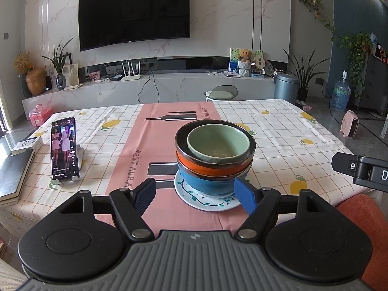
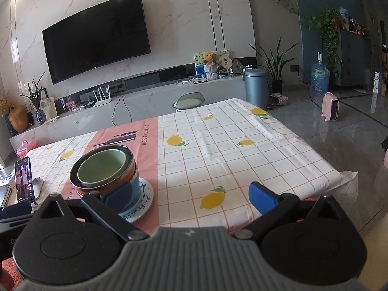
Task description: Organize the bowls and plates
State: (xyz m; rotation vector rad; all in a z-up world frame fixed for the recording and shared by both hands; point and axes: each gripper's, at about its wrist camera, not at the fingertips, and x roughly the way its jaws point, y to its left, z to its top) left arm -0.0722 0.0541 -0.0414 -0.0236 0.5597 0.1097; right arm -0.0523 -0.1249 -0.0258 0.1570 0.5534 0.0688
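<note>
A lemon-print cloth covers the worktop (image 1: 278, 131) (television (image 1: 134, 12) behind); green, orange and blue bowls (image 1: 214, 160) sit nested on a plate (image 1: 194, 200); left tongs (image 1: 195, 200) and right tongs (image 2: 191, 197) both gape, empty.

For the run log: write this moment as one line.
left tool: open | right tool: open | green bowl nested atop orange and blue bowls on white plate

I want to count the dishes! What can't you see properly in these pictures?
- Bowl stack, both views: the green bowl hides the insides of the bowls beneath.
- Plate, left view: a gripper finger covers its lettering; right view: part hidden too.
- Phone, right view: too small to read.
- Right hand-held gripper, left view: cut off by the edge.
</note>
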